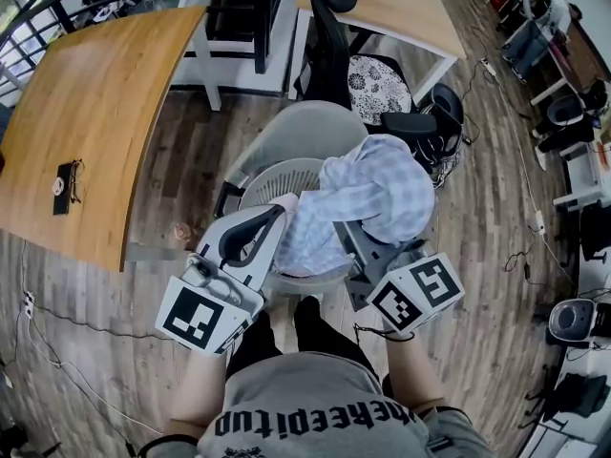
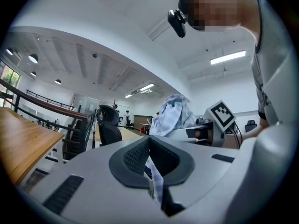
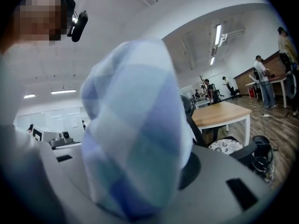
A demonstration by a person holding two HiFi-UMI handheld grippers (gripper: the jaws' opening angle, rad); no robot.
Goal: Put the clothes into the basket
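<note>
A light blue checked shirt [image 1: 382, 194] hangs bunched over a white slatted laundry basket [image 1: 277, 175], and part of it drapes into the basket. My left gripper [image 1: 286, 205] is at the basket's near left rim, shut on a thin edge of the shirt [image 2: 156, 181]; its jaws [image 2: 149, 143] meet on the cloth. On the near right, my right gripper [image 1: 349, 234] holds a thick bunch of the shirt [image 3: 135, 139], which fills the space between its jaws [image 3: 140, 192] and hides the fingertips. The basket's inside is mostly covered by the cloth.
The basket sits on a grey chair [image 1: 305, 127]. A wooden table [image 1: 95, 113] is at the left. Behind stand a black office chair [image 1: 329, 36], a patterned cushion seat [image 1: 377, 84] and a white-legged table [image 1: 401, 8]. Cables lie on the floor at the right.
</note>
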